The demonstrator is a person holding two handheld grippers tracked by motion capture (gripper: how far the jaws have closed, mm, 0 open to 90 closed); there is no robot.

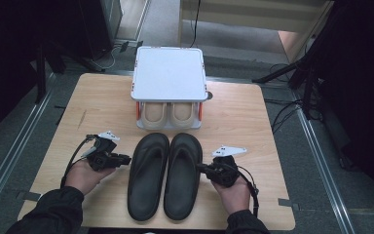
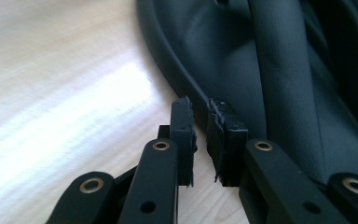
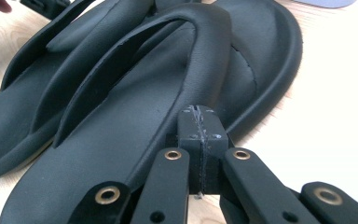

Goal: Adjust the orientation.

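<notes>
The two black sandals (image 1: 165,175) lay side by side near the table (image 1: 243,117) edge, before the rack (image 1: 169,73). The left gripper (image 1: 124,159), jaws narrowly apart and empty, sat at the left sandal's (image 2: 242,60) rim; the right gripper (image 1: 200,167), jaws together and empty, rested against the right sandal (image 3: 135,126). Each needed to open, straddle its rim and pinch it squarely before lifting

On the light wooden table (image 1: 243,117), the pair of black rubber sandals (image 1: 164,175) lies just before the white two-tier shoe rack (image 1: 169,73); the pair of beige shoes (image 1: 168,114) sits inside the rack.
</notes>
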